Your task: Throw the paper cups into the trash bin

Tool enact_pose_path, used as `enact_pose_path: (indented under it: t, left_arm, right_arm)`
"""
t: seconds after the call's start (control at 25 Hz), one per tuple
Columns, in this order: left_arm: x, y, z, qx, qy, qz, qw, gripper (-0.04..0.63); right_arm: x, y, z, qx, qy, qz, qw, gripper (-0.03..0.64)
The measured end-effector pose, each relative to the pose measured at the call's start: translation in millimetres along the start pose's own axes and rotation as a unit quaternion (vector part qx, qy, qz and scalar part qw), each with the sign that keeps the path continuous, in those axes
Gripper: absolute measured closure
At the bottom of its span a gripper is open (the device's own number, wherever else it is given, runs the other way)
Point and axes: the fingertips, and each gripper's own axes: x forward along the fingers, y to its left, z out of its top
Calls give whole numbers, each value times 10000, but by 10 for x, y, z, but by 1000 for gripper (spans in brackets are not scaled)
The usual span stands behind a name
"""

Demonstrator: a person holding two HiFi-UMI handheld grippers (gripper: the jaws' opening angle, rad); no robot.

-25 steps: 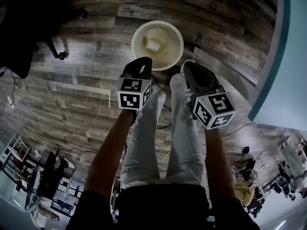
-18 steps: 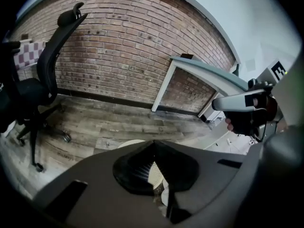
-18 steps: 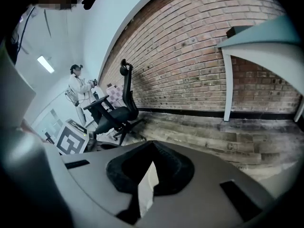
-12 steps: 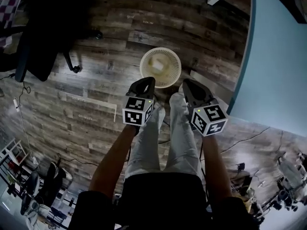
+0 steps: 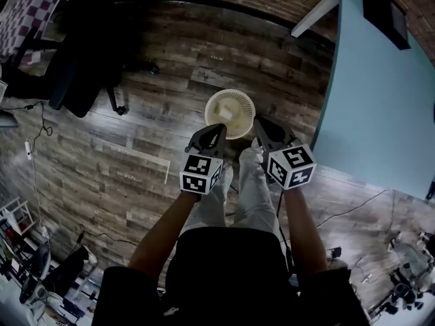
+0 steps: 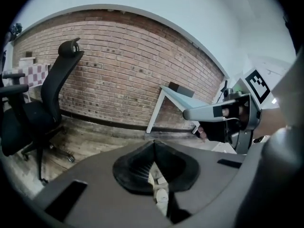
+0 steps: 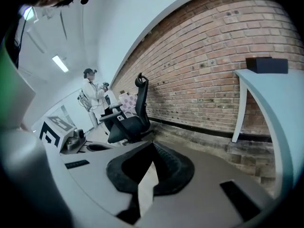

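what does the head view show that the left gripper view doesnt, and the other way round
Only the head view: the whole round trash bin on the wooden floor, something pale inside it, and the person's legs. Only the left gripper view: the left tongs close up, jaws shut on nothing, and the white wall over the brick wall. Both: that brick wall, the floor, the black office chair, the blue table and the right tongs.

An office; swivel chair (image 5: 80,53), pale-blue desk (image 5: 380,94), brick wall (image 6: 123,75), wood-plank floor (image 5: 170,66).
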Motion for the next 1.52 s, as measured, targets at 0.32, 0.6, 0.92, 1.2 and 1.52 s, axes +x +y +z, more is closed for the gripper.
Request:
enact_pose_path:
  t: [0.32,0.6,0.92,1.2,1.52]
  left_arm:
    - [-562,-42,644,1,-594,-16,9982,586]
    - [-919,-43,926,15,-979,-80,9952,586]
    - [-1069,-125,1100,99,-1231,-153,9922,586]
    - [-1163,-372,1308,232,-1464,-174,9888,586]
    - [-1396,-834,1381,354,-1731,-51,9843,586]
  right_arm:
    - [-284,512,520,-419,-214,176,9987,614]
    - [-298,838,714,-668,-355,251,9968,614]
    - [-379,983,807,-827,-408,309,9953,614]
    - [-670,942,972,-814,-654,213,9943,614]
    - [-1210,978,954,-963,-920,219,9908,614]
